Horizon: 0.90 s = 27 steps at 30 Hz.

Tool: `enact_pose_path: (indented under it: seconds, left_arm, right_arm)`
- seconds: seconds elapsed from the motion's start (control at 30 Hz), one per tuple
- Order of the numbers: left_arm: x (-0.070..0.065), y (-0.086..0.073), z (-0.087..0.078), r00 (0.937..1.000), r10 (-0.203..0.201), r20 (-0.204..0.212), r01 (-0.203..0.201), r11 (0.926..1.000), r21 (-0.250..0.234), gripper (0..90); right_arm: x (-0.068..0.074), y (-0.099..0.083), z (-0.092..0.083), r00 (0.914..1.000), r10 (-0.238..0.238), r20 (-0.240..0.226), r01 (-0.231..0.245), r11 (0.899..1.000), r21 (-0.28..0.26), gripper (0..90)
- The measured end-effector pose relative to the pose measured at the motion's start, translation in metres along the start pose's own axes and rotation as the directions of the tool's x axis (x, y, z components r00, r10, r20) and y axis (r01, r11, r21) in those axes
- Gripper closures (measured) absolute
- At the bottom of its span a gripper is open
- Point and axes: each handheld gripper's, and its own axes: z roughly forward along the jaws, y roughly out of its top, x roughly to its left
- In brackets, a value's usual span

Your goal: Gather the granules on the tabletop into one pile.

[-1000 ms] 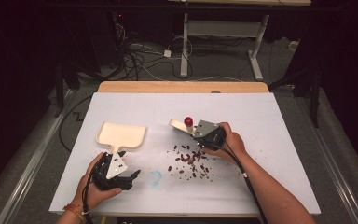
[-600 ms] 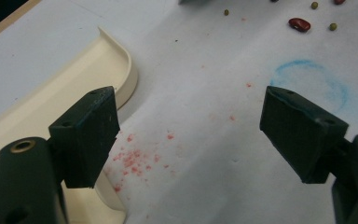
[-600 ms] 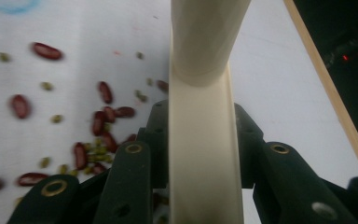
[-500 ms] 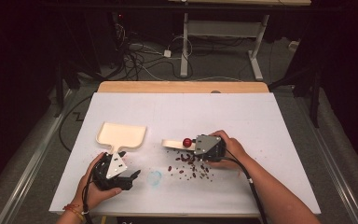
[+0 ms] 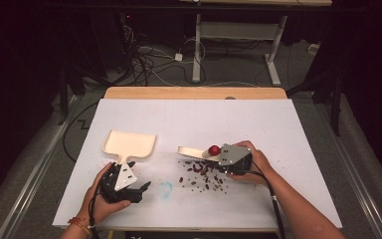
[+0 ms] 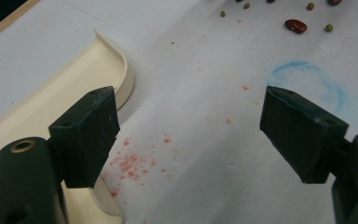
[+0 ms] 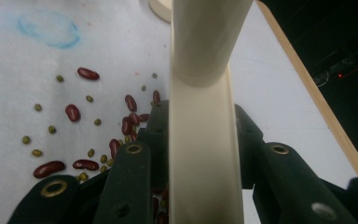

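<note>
White paper covers the table. At the left, the dustpan lies flat beside the left gripper, whose jaws stand wide apart on nothing, so a push could slide it away. Right of it, scattered beans could roll past as the right gripper, clenched on a cream brush handle, sweeps

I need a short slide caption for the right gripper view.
Right gripper shut on a cream plastic brush handle above red kidney beans and small green beans scattered on white table.
</note>
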Motion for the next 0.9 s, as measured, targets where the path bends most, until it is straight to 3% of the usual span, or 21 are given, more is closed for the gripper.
enact_pose_path:
  seconds: [0.2, 0.27, 0.3, 0.33, 0.37, 0.4, 0.43, 0.53, 0.63, 0.67, 0.77, 0.9]
  left_arm:
    - [0.001, -0.001, -0.001, 1.0, 0.003, -0.002, -0.003, 1.0, 0.007, 19.0]
    - [0.001, -0.001, -0.002, 1.0, 0.004, -0.006, -0.004, 1.0, 0.003, 19.0]
    - [0.001, -0.001, -0.002, 1.0, 0.002, -0.006, -0.002, 1.0, 0.001, 19.0]
    - [0.002, -0.001, -0.003, 1.0, 0.001, -0.006, -0.001, 1.0, 0.0, 19.0]
    - [0.002, -0.001, -0.003, 1.0, 0.001, -0.009, -0.001, 1.0, -0.001, 19.0]
    - [0.002, -0.001, -0.004, 0.9999, -0.001, -0.011, 0.001, 1.0, -0.003, 19.0]
    - [0.003, -0.001, -0.004, 0.9999, -0.004, -0.011, 0.004, 1.0, -0.005, 19.0]
    - [0.004, -0.002, -0.005, 0.9999, -0.007, -0.014, 0.007, 0.9999, -0.008, 19.0]
    - [0.003, -0.001, -0.005, 0.9999, -0.005, -0.014, 0.005, 1.0, -0.006, 19.0]
    - [0.003, -0.001, -0.005, 0.9999, -0.006, -0.013, 0.006, 1.0, -0.007, 19.0]
    - [0.003, -0.001, -0.004, 0.9999, 0.0, -0.011, 0.0, 1.0, -0.003, 19.0]
    - [0.003, 0.0, -0.003, 1.0, -0.001, -0.006, 0.001, 1.0, 0.0, 19.0]
  right_arm:
    - [-0.001, 0.016, -0.026, 0.9984, 0.057, -0.003, -0.057, 0.997, -0.047, 67.6]
    - [0.003, 0.024, -0.038, 0.994, 0.095, -0.053, -0.099, 0.993, -0.07, 67.6]
    - [0.003, 0.024, -0.038, 0.994, 0.095, -0.053, -0.099, 0.993, -0.07, 67.6]
    - [0.01, 0.03, -0.045, 0.9877, 0.112, -0.109, -0.12, 0.99, -0.069, 67.6]
    - [0.01, 0.03, -0.045, 0.9877, 0.112, -0.109, -0.12, 0.99, -0.069, 67.6]
    - [0.018, 0.033, -0.049, 0.9769, 0.122, -0.175, -0.135, 0.989, -0.063, 67.6]
    - [0.018, 0.033, -0.049, 0.9769, 0.122, -0.175, -0.135, 0.989, -0.063, 67.6]
    - [0.03, 0.035, -0.05, 0.9574, 0.124, -0.261, -0.142, 0.989, -0.05, 67.6]
    - [0.041, 0.036, -0.049, 0.9308, 0.124, -0.344, -0.145, 0.989, -0.035, 67.6]
    - [0.046, 0.035, -0.049, 0.9176, 0.139, -0.372, -0.156, 0.988, -0.014, 67.6]
    - [0.052, 0.034, -0.041, 0.8915, 0.152, -0.427, -0.153, 0.988, 0.031, 67.6]
    - [0.053, 0.03, -0.027, 0.8793, 0.182, -0.44, -0.148, 0.983, 0.111, 67.6]
